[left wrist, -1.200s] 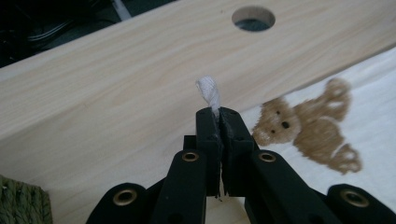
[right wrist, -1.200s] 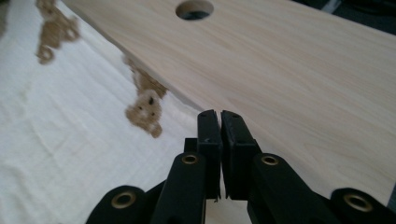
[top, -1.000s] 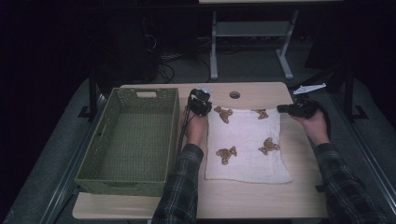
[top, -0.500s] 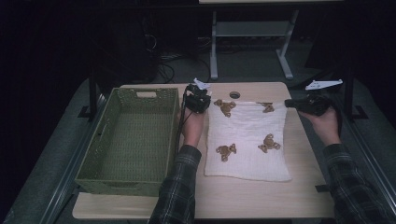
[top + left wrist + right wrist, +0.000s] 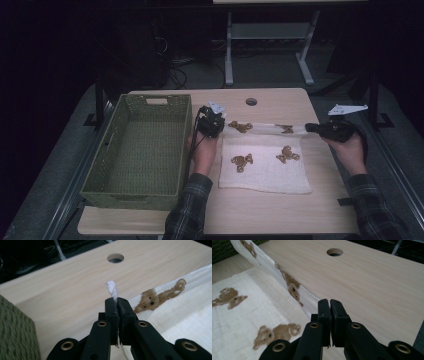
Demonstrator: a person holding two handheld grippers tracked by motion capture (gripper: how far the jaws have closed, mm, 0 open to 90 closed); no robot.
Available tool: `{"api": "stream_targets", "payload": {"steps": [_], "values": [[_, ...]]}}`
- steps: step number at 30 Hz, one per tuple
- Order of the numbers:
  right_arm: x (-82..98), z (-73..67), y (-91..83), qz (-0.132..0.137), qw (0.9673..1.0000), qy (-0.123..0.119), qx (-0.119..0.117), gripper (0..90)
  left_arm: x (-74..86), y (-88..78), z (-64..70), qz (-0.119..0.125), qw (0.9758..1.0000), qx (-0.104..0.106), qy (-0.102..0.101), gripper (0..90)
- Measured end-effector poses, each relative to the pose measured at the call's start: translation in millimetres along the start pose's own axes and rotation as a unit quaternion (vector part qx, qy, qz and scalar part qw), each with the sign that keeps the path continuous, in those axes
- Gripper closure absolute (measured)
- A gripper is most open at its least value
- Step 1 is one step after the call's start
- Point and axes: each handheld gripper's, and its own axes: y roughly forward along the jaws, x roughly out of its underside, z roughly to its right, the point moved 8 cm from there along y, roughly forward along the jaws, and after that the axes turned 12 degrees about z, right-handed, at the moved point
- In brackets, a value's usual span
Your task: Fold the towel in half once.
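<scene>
A white cloth printed with brown teddy bears [image 5: 265, 167] lies on the pale wooden table [image 5: 280, 215], at about 4 o'clock from the table's round cable hole [image 5: 251, 101]. Its far edge is lifted off the wood and stretched taut between the two grippers.

The left gripper [image 5: 214, 125], at 9 o'clock from the cloth's far edge, has its black jaws pinched tight on the far left corner; in the left gripper view [image 5: 117, 306] a small twisted tuft of white fabric pokes out past the jaw tips toward 12 o'clock, and a bear print sits at 3 o'clock from them.

The right gripper [image 5: 312, 128], at 3 o'clock from that same edge, is clamped on the far right corner. In the right gripper view [image 5: 329, 307] the jaws meet with the cloth's raised edge running away from them toward 10 o'clock.

An empty green woven rectangular basket [image 5: 140, 145] stands just beside the left hand [image 5: 204, 152], at 9 o'clock from the cloth. The near part of the cloth rests flat on the table.
</scene>
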Motion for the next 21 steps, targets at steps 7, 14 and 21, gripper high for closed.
{"api": "stream_targets", "payload": {"steps": [7, 14, 21], "values": [[17.9, -22.4, -18.7, 0.005, 1.0, -0.008, -0.003, 87.2, 15.3, -21.0, 11.8, 0.005, 1.0, -0.005, 0.004, 87.2], [29.7, -42.2, -37.0, -0.004, 0.9998, -0.02, -0.007, 87.2, 27.2, -39.5, 25.6, 0.012, 0.9999, -0.004, -0.002, 87.3], [40.9, -62.5, -52.5, -0.004, 0.9996, -0.015, -0.022, 87.3, 43.2, -58.1, 37.1, 0.005, 0.9999, -0.012, 0.007, 87.3]]}}
